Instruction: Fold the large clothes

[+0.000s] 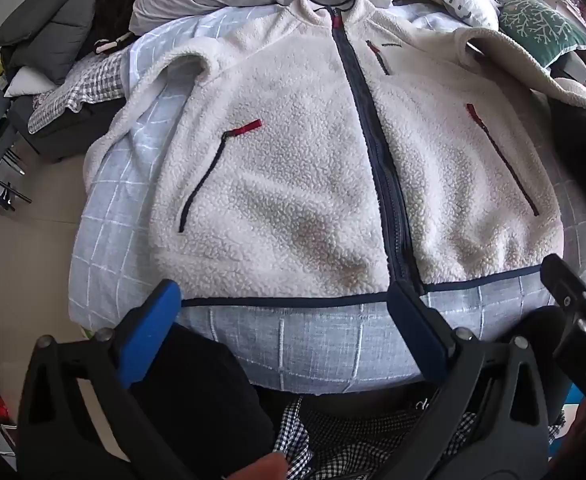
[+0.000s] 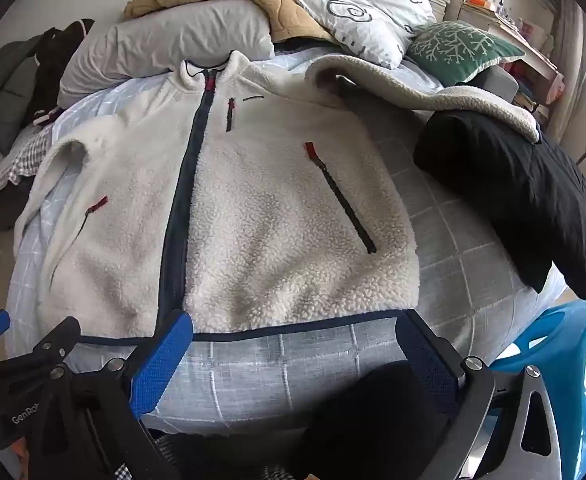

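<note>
Lying flat on the pale blue checked bed cover (image 1: 113, 216), front side up, is the big fluffy white fleece jacket with a dark blue zip (image 1: 293, 168). The left gripper (image 1: 289, 328) and right gripper (image 2: 297, 344) both gape wide at its bottom edge, gripping nothing.

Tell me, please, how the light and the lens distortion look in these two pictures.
Left wrist view: soft, even daylight, sharp on the cream fleece zip jacket, whose navy hem bows from fisheye bending. Right wrist view: same daylight, glare at the upper right edge, black corners, jacket likewise bulged.
</note>
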`<state>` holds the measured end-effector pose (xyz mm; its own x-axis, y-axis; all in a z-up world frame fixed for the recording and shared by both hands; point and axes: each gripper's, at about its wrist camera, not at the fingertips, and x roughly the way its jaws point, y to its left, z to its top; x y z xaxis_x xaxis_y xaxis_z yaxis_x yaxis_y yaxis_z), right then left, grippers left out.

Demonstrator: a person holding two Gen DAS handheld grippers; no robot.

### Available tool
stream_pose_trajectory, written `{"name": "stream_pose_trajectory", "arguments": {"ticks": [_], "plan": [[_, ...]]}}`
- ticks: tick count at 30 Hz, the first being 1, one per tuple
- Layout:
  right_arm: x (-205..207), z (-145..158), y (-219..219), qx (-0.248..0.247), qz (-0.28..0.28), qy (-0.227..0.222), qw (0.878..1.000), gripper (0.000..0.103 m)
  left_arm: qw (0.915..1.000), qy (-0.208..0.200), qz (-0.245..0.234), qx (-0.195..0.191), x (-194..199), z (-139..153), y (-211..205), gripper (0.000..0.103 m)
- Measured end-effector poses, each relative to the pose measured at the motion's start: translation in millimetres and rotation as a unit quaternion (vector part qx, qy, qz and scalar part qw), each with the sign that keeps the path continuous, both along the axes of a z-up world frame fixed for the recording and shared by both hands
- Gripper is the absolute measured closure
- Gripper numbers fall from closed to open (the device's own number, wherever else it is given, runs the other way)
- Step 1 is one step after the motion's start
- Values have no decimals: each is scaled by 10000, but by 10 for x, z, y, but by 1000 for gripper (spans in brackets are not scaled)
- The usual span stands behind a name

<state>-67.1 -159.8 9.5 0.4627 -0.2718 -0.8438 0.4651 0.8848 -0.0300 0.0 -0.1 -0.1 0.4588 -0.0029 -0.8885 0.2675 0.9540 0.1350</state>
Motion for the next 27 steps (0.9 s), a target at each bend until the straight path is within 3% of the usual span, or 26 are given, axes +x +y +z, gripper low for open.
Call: {"name": "stream_pose_trajectory", "arguments": {"ticks": [27], "plan": [[35,18,-35,8,21,21,10000,0,9999,-37,-96,-129,-12,45,-53,1]]}}
